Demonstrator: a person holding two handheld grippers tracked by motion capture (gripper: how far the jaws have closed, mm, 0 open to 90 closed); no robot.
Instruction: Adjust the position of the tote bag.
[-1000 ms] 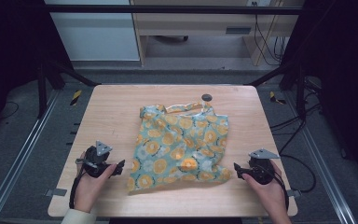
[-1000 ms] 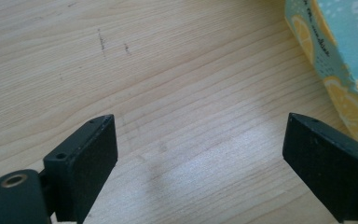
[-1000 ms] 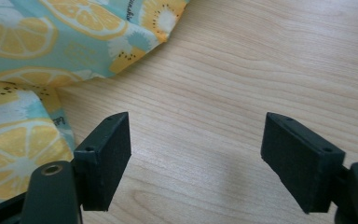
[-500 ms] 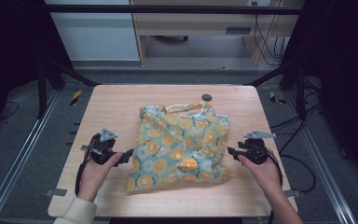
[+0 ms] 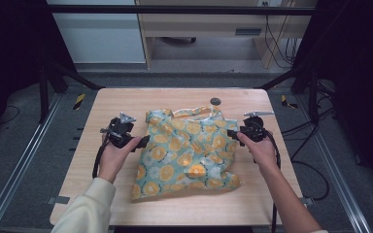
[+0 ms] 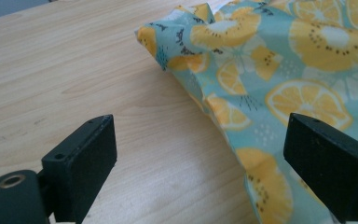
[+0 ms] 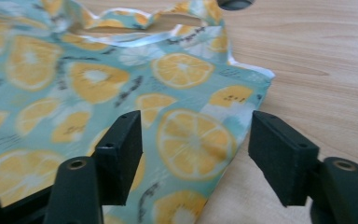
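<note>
Both tongs, left tongs (image 5: 143, 141) and right tongs (image 5: 231, 133), gape wide beside the lemon-print bag (image 5: 187, 153), gripping nothing.

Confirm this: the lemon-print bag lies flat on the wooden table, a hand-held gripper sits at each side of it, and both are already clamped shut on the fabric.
Wrong on the clamping. The left hand-held gripper and right hand-held gripper both stand open in the two gripper views, pads clear of the lemon-print bag. It does lie on the wooden table.
</note>
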